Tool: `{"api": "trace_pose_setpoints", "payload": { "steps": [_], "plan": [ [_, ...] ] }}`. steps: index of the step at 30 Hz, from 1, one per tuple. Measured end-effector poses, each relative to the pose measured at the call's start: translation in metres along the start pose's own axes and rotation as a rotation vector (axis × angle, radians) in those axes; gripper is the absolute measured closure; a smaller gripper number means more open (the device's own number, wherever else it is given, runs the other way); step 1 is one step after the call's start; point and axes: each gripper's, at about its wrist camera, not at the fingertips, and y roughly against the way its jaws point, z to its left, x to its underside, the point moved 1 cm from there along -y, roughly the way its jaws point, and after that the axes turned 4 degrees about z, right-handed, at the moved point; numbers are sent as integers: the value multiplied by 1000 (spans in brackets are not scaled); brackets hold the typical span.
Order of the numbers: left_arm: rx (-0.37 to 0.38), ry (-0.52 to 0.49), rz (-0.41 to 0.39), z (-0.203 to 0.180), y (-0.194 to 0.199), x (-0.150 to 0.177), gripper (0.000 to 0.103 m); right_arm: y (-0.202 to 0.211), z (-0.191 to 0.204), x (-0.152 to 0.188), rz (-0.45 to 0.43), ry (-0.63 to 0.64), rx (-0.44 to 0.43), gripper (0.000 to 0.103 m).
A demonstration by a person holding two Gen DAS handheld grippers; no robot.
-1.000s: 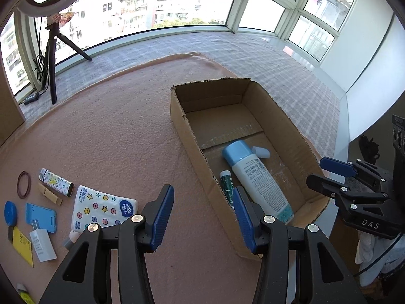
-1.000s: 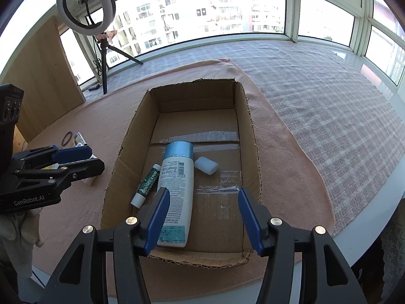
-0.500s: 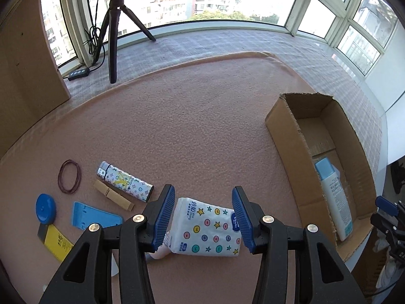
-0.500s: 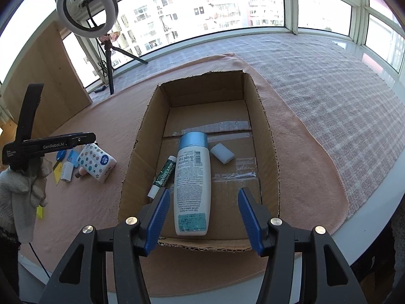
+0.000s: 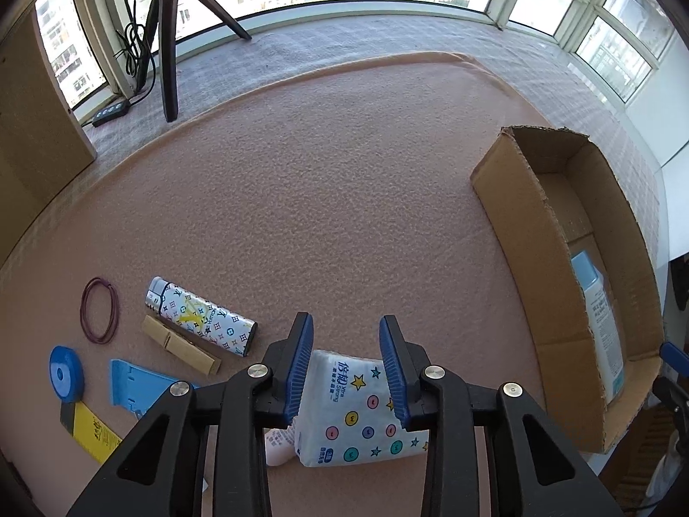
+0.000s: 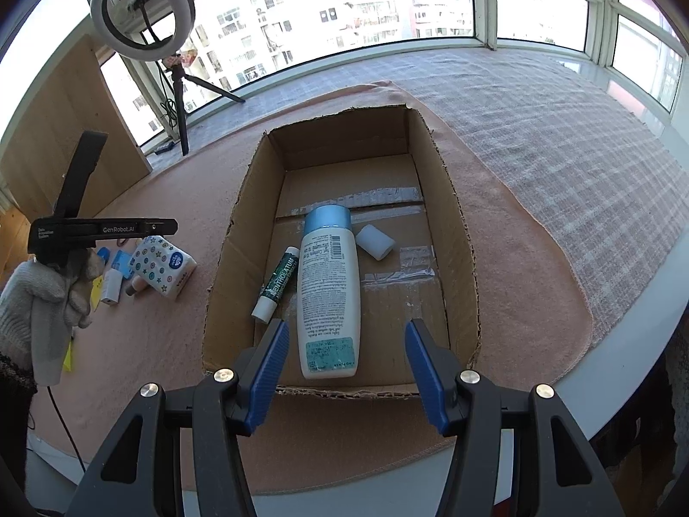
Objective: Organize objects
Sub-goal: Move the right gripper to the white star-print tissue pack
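Tissue pack (image 5: 359, 413), white with coloured dots and stars and the print "Xtra Strong" beside Chinese characters, lies on the pink felt mat (image 5: 344, 198) near its front edge, left of the cardboard box (image 5: 538, 224). The left gripper (image 5: 346, 364) points down over it with the pack between its blue pads; the jaws are closing, and whether the pads already press the wrapper cannot be told. Inside the box, a white bottle (image 6: 329, 297) with a light blue cap lies lengthwise on the taped floor, its back label of small print and a barcode facing up. A green lip balm stick (image 6: 277, 282) reading "MENTHOLATUM" lies just beside the bottle's left side, and a small white cap (image 6: 375, 241) lies by the bottle's shoulder on the right. The right gripper (image 6: 346, 370) hangs over the box's near wall, jaws apart and empty. Left of the pack lie a monogram-patterned lighter (image 5: 200, 316), a wooden clothespin (image 5: 181, 344), a rubber band (image 5: 99, 309), a blue clip (image 5: 138, 385), a blue lid (image 5: 66, 372) and a yellow tag (image 5: 92, 431). The left gripper's body reads "GenRobot.AI".
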Motion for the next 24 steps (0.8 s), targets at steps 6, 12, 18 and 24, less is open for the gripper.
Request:
{"api": "trace_pose_setpoints", "payload": {
  "steps": [6,12,18,24],
  "plan": [
    [-6,-38,11,-3,4,15,83,-2,4,1,7,-6,-11,51],
    [21,-50,22,-4,9,49,84,-4,24,-1,9,18,-43,51],
    [45,-53,40,-9,11,90,83,-6,53,-2,12,71,-91,51],
    [59,6,9,6,16,117,83,-13,84,-3,34,140,-140,51]
  ]
}}
